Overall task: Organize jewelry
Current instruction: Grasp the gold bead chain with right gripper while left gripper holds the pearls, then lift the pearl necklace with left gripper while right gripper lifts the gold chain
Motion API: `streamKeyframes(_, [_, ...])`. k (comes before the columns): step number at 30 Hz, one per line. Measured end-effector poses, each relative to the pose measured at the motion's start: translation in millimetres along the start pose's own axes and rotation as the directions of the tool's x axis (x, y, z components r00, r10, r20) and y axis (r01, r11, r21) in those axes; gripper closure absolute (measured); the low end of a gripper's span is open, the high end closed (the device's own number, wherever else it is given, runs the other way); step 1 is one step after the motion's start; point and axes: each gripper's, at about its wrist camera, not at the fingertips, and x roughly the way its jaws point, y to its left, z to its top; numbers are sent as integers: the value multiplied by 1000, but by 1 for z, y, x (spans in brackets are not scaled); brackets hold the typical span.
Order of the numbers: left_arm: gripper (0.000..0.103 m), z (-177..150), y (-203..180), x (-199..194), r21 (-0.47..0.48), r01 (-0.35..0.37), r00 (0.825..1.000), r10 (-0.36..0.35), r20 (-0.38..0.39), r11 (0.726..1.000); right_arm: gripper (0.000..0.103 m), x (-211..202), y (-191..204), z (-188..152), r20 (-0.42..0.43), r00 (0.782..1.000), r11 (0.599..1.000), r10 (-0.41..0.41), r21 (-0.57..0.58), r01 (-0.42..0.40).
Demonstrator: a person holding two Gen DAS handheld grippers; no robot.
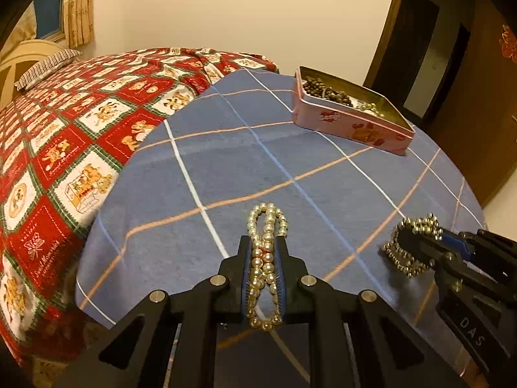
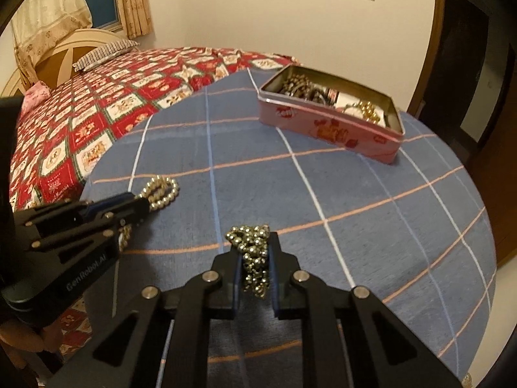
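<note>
My left gripper (image 1: 263,242) is shut on a pearl bead strand (image 1: 266,223), held over the blue plaid cloth (image 1: 226,161); it also shows in the right wrist view (image 2: 161,190). My right gripper (image 2: 255,242) is shut on a bunch of small gold beads (image 2: 250,237), also seen in the left wrist view (image 1: 416,226). An open pink tin (image 1: 355,126) stands at the far right of the cloth. It holds dark beads (image 1: 318,87) and gold beads (image 1: 371,107). The tin also shows in the right wrist view (image 2: 326,129).
A bed with a red patterned quilt (image 1: 64,135) lies left of the cloth. A striped pillow (image 1: 48,64) is at its head. A dark wooden door frame (image 1: 387,32) and a cabinet (image 1: 478,113) stand at the right.
</note>
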Motion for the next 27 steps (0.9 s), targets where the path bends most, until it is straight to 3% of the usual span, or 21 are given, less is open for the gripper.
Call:
streamKeyframes(8, [95, 4, -10, -12, 16, 27, 999, -27, 34, 1000, 87, -14, -12, 5, 42, 999, 999, 1, 42, -3])
streamKeyframes(13, [95, 2, -10, -13, 28, 21, 999, -22, 37, 999, 87, -18, -41, 3, 59, 988, 976, 143, 156, -150])
streamKeyframes(19, [95, 3, -2, -15, 44, 33, 999, -35, 40, 998, 87, -11, -62, -8, 29, 991, 964, 132, 230, -135])
streamKeyframes(21, [89, 5, 2, -14, 44, 25, 999, -27, 30, 999, 87, -12, -61, -8, 31, 991, 966, 127, 223, -131])
streamKeyframes(23, [62, 5, 4, -11, 40, 3, 1000, -4, 15, 999, 87, -11, -60, -8, 32, 991, 966, 129, 222, -133])
streamKeyframes(25, [47, 4, 4, -8, 35, 1, 1000, -1, 14, 999, 87, -10, -58, -7, 30, 991, 967, 133, 217, -136])
streamKeyframes(27, [45, 3, 1, -4, 44, 26, 1000, -26, -4, 999, 87, -9, -56, -6, 27, 991, 968, 133, 209, -136])
